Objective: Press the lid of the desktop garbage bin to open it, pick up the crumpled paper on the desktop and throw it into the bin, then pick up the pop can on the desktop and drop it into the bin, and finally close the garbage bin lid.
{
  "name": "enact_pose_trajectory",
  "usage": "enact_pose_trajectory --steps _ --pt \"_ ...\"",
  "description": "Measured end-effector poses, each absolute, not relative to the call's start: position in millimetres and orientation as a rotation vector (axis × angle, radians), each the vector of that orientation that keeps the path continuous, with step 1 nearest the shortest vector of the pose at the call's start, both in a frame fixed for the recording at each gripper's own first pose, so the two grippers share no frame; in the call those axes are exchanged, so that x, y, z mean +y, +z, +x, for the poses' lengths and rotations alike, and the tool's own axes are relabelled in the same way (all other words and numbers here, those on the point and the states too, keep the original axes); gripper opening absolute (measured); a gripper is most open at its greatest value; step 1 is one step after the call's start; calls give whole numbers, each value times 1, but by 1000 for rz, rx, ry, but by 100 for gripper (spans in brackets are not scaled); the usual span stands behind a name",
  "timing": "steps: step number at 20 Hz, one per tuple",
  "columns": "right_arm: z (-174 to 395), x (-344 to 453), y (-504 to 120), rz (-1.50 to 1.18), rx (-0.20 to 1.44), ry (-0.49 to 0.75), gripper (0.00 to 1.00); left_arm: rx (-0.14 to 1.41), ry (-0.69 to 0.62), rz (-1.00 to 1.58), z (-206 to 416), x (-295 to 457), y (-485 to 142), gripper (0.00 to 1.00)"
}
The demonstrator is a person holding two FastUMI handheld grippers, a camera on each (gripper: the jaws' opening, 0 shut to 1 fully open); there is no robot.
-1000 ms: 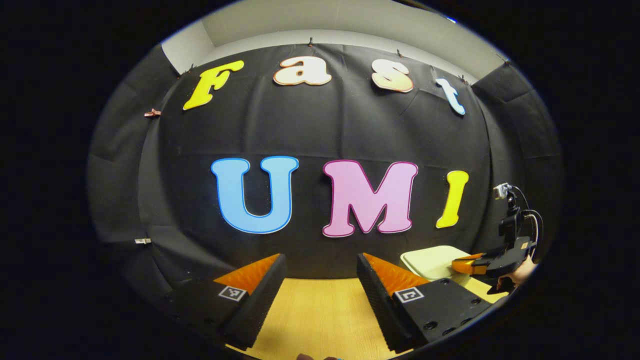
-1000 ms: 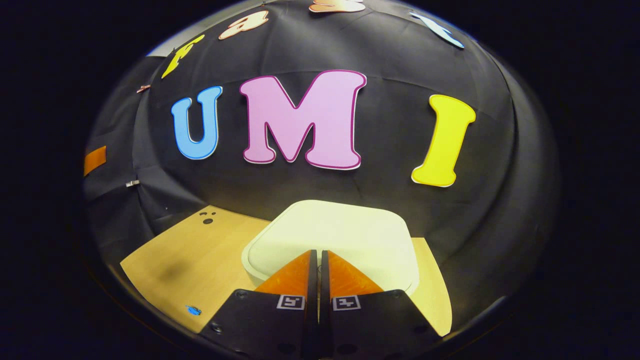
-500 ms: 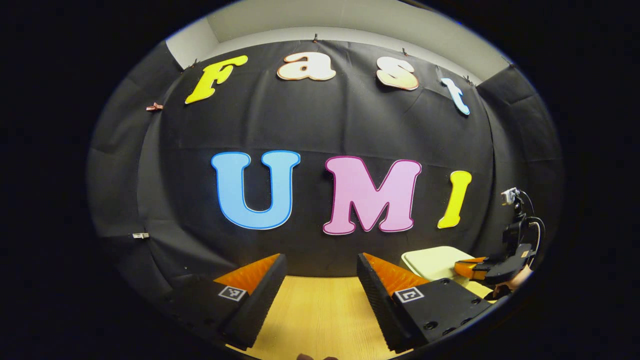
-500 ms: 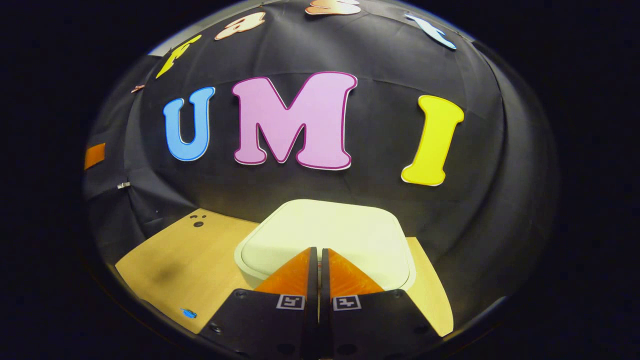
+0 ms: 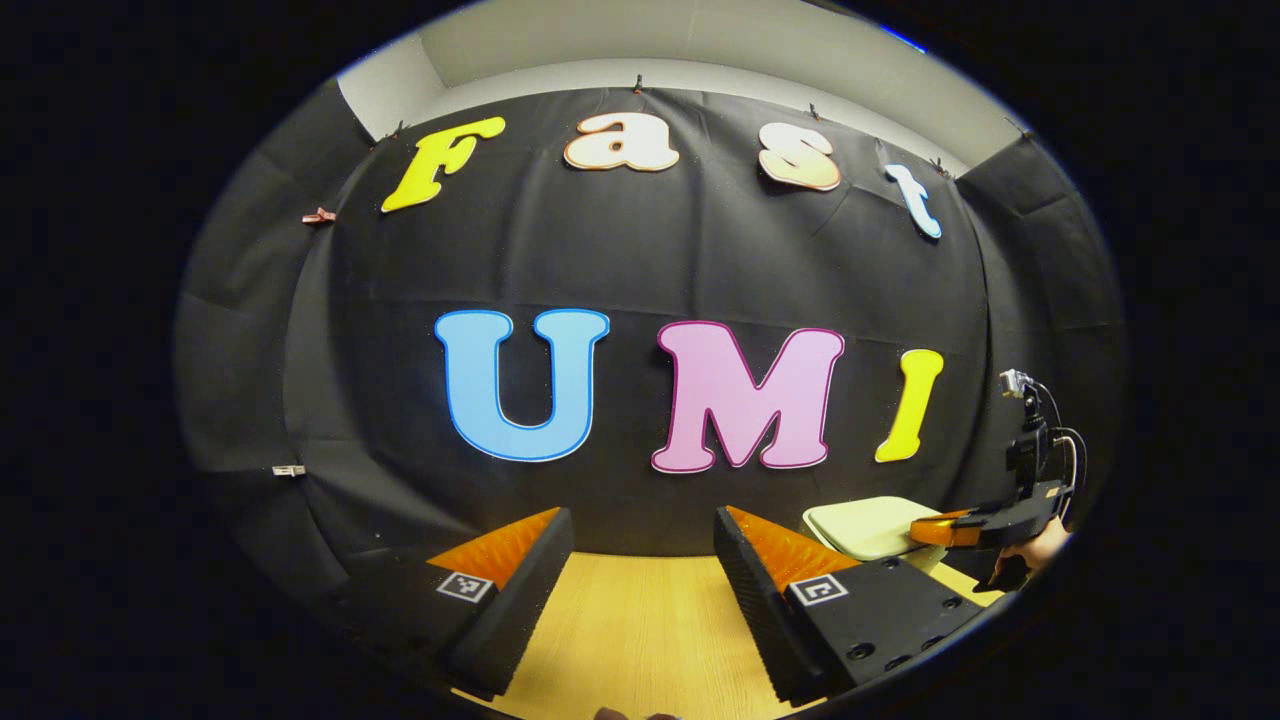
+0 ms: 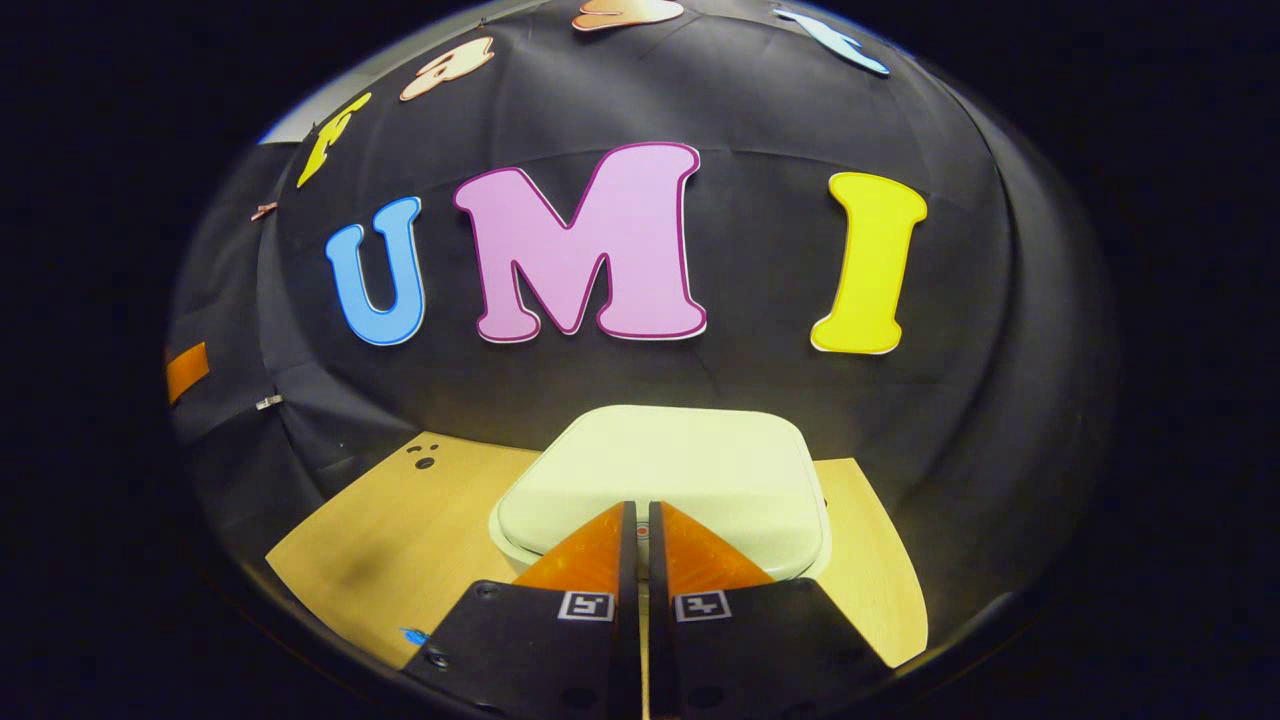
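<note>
Wooden desktop (image 6: 390, 540) ran up to black cloth wall. Pale garbage bin (image 6: 700, 470) stood near back of desktop, lid down. Right gripper (image 6: 640, 515) had fingers pressed together, nothing between them, tips over front edge of lid; contact with lid could not be told for sure. Left gripper (image 5: 640, 535) hung wide open, holding nothing, above bare wood, bin (image 5: 865, 525) off to its right, well apart.

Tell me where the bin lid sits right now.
In the right gripper view the bin lid lies centre, just beyond the shut right tongs, on the wooden desktop.
</note>
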State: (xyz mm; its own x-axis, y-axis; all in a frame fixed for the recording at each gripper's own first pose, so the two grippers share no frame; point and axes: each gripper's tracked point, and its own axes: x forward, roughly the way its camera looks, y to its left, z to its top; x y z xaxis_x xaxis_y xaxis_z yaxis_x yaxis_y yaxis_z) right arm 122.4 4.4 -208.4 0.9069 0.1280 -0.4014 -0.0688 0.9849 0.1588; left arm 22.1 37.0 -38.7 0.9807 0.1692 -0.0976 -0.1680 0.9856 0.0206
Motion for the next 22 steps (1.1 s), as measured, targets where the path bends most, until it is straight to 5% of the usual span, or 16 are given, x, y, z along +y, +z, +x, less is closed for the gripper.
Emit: enact_pose_trajectory --steps 22 --pt "60 10 -148 13 302 150 13 213 126 2 -10 29 -83 92"
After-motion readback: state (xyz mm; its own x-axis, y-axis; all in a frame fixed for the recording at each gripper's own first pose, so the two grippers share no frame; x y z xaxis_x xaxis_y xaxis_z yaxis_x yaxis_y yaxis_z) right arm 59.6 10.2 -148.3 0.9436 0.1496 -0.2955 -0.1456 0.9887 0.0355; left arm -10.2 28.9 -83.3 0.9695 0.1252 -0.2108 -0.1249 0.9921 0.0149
